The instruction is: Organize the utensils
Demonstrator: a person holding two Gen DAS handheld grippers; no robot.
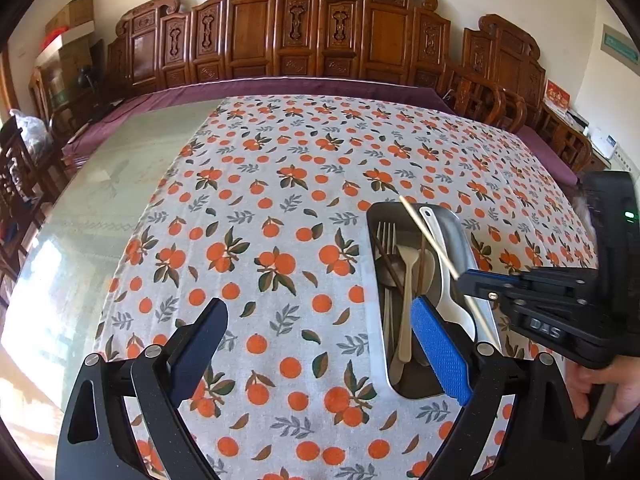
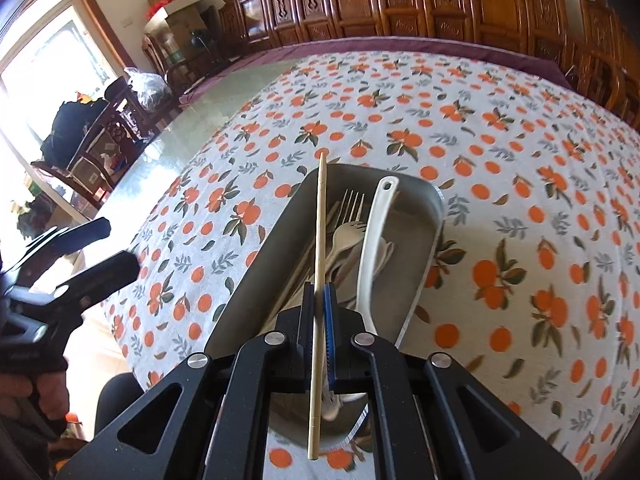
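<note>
Left gripper point(image 1: 316, 348): jaws spread wide, nothing between them, above the orange-print tablecloth point(image 1: 260, 208) just left of the metal tray point(image 1: 460, 236). Tray: holds a fork point(image 2: 352, 204), pale spoons and a white ladle point(image 2: 372, 240), handles mostly running near to far. Right gripper point(image 2: 320, 304): clamped on a single bamboo chopstick point(image 2: 320, 220) above the tray, long axis near-to-far, far tip possibly beyond the tray's far rim.

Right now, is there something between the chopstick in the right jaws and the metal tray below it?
Nothing visible blocks it. The chopstick hangs over the open tray, which already holds a fork and a white spoon.
</note>
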